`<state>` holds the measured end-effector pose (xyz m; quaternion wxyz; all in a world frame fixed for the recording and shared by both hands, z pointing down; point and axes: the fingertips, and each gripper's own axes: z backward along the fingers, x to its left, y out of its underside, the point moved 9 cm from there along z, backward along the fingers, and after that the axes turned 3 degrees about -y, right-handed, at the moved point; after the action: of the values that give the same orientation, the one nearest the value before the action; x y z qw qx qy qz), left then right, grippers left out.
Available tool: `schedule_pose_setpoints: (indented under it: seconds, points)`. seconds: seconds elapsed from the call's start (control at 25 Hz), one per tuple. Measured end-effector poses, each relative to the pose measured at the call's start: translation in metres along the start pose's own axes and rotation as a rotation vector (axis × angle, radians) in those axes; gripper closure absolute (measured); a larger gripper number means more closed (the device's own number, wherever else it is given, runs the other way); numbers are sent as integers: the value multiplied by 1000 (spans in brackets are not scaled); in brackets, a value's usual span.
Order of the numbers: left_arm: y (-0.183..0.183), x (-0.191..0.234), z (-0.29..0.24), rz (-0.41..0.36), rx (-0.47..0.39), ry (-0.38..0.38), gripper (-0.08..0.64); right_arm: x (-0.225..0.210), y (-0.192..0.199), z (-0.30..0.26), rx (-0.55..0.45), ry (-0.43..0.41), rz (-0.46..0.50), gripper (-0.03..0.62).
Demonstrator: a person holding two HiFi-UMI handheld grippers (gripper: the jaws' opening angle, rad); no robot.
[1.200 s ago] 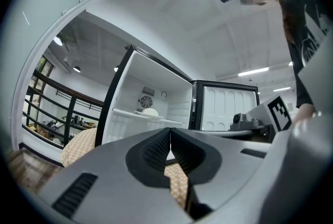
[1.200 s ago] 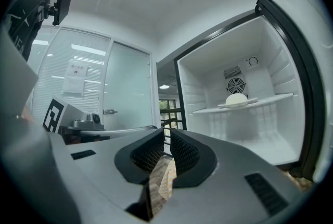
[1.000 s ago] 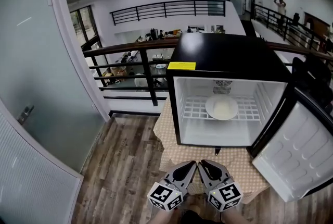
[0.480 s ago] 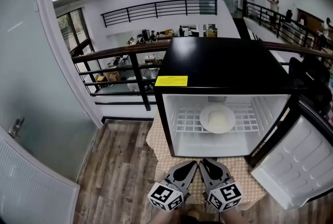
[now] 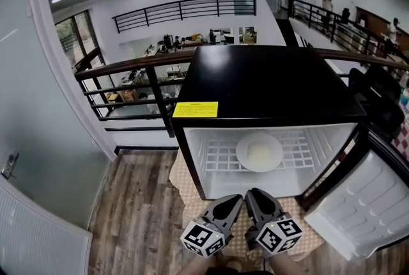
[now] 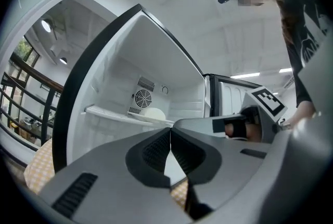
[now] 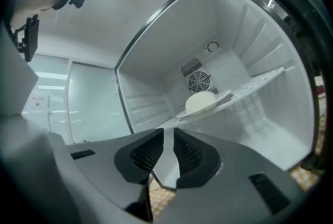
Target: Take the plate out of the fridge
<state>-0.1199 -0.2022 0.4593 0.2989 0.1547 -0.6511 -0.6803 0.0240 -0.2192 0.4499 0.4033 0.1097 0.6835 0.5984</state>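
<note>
plate (image 5: 259,152) inside fridge (image 5: 268,82), beyond hand-held grippers (image 5: 234,203) (image 5: 255,199)

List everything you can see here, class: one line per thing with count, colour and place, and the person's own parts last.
fridge: one, black outside and white inside, on the cloth
fridge door: one, white lining, swung open at the right
wire shelf: one, white, inside the fridge
plate: one, white, on the wire shelf near the middle
label: one, yellow, front top edge of the fridge, left side
cloth: one, beige check, under the fridge
railing: one, black with a brown top rail, behind the fridge
floor: brown wood planks, left of the fridge
left tongs: one, grey, in front of the fridge, tips together, empty
right tongs: one, grey, beside the left, narrow gap, empty
</note>
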Motion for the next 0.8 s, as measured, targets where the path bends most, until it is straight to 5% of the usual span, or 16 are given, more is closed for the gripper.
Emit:
schedule_pose_setpoints:
  seconds: [0.8]
  points:
    - [-1,16,-15,10,83,128,549,-47,-27,-21,-209,201,-640,463]
